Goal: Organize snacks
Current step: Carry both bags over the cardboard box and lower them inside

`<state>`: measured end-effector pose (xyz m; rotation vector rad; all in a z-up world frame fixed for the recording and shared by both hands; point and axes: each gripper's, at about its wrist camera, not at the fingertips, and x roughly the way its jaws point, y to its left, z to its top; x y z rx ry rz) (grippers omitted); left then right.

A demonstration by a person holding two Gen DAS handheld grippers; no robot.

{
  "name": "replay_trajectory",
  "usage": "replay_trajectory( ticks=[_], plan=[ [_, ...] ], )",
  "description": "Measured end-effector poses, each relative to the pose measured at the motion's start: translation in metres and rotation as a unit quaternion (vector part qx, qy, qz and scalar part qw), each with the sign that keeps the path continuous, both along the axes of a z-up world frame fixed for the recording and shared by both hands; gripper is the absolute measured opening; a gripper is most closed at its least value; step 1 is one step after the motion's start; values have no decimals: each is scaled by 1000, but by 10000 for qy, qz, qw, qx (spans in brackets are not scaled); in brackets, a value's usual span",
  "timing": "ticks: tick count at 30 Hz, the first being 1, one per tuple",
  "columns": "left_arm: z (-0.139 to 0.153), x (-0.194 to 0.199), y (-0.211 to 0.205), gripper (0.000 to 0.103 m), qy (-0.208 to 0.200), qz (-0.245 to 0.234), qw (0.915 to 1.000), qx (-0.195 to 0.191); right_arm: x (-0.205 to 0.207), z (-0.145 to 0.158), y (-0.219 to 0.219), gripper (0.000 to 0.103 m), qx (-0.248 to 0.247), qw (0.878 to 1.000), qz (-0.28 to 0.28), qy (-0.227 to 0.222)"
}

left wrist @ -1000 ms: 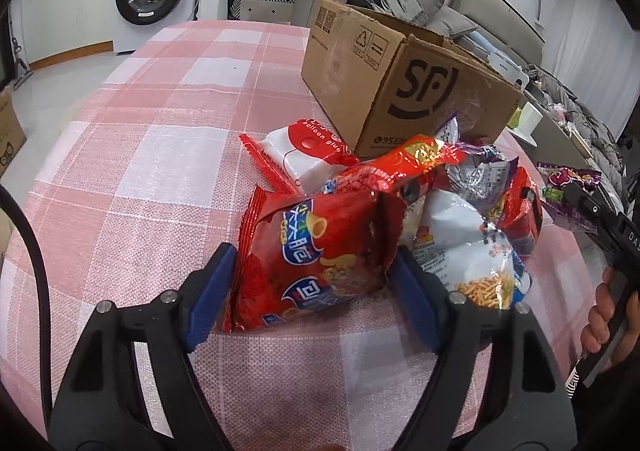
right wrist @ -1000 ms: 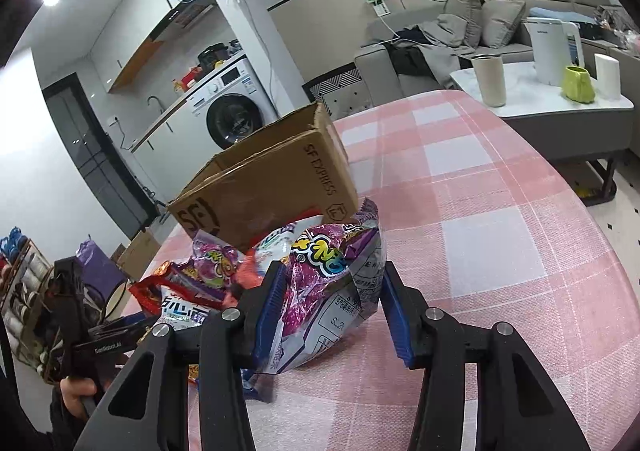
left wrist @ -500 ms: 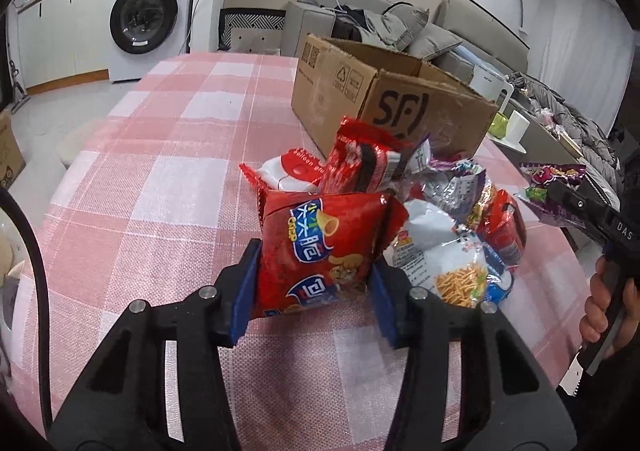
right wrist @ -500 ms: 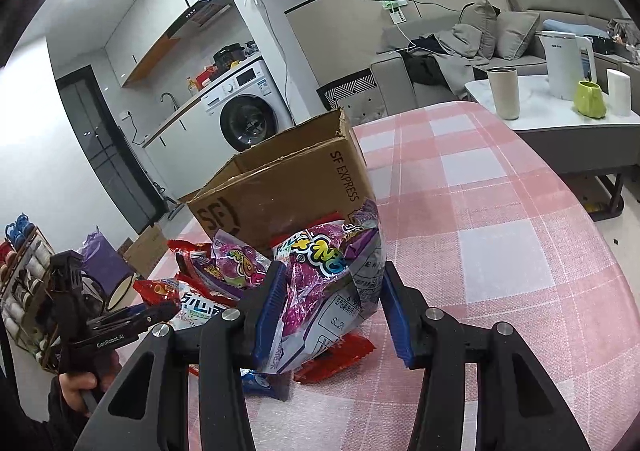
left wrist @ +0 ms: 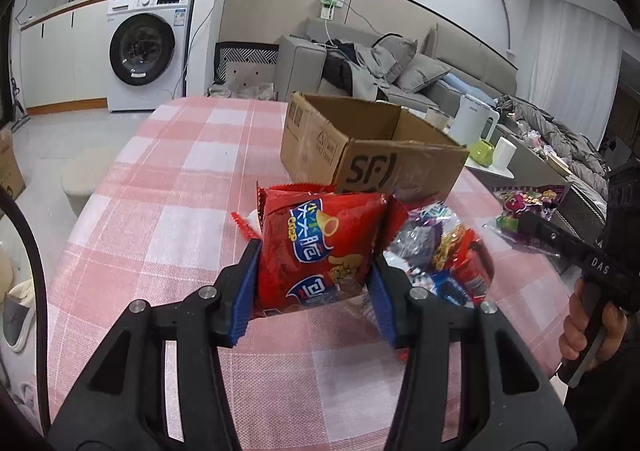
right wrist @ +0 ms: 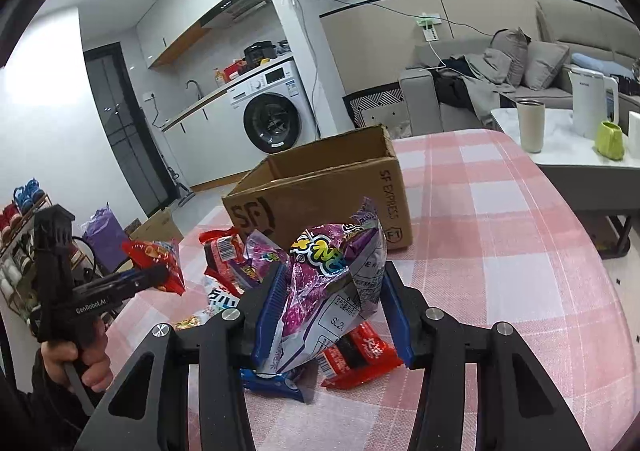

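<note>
While clamped, red snack bag (left wrist: 320,251) fills left hand-held gripper (left wrist: 314,287)

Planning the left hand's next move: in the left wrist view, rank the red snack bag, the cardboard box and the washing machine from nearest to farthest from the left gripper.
1. Red snack bag: clamped in the left gripper.
2. Cardboard box: on the table straight behind the bag, open top.
3. Washing machine: far left, against the back wall.
</note>
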<state>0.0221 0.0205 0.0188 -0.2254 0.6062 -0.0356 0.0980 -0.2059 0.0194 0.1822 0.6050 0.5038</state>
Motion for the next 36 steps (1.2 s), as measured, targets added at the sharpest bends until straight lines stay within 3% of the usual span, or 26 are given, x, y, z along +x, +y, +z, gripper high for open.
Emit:
replay_trajectory(
  ticks=[14,36],
  plan=[
    [43,8,-23,47,-329,-151,9993,26,5,30,9,48,33,9998,131,-177],
    [77,77,-48,47,-604,-65,9981,127,52,59,24,48,37,9995,203,-227]
  ],
)
